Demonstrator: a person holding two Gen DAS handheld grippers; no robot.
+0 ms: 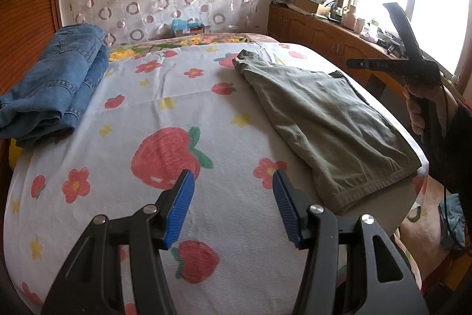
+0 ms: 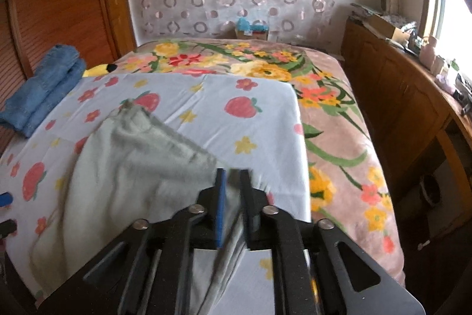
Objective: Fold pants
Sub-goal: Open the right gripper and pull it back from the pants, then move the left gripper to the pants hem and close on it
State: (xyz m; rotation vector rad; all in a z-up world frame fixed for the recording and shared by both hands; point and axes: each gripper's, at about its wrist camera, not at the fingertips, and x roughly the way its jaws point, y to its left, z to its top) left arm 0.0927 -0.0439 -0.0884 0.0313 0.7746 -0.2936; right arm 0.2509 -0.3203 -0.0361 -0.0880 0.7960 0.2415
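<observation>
Olive-green pants point(image 1: 318, 120) lie folded lengthwise on the strawberry-print sheet point(image 1: 165, 114), along the bed's right side, waistband toward me. My left gripper point(image 1: 233, 182) is open and empty, hovering over the sheet left of the waistband. In the right wrist view the pants point(image 2: 129, 155) look pale grey-green. My right gripper point(image 2: 233, 176) has its jaws nearly together, with a strip of the pants' edge between the pads. The right gripper also shows in the left wrist view point(image 1: 413, 61), held in a hand beyond the bed's right edge.
Folded blue jeans point(image 1: 56, 81) lie at the bed's left side by the wooden headboard point(image 1: 26, 8). A floral blanket point(image 2: 333, 120) covers the bed's far and right part. A wooden cabinet point(image 2: 398, 96) with clutter runs under the window on the right.
</observation>
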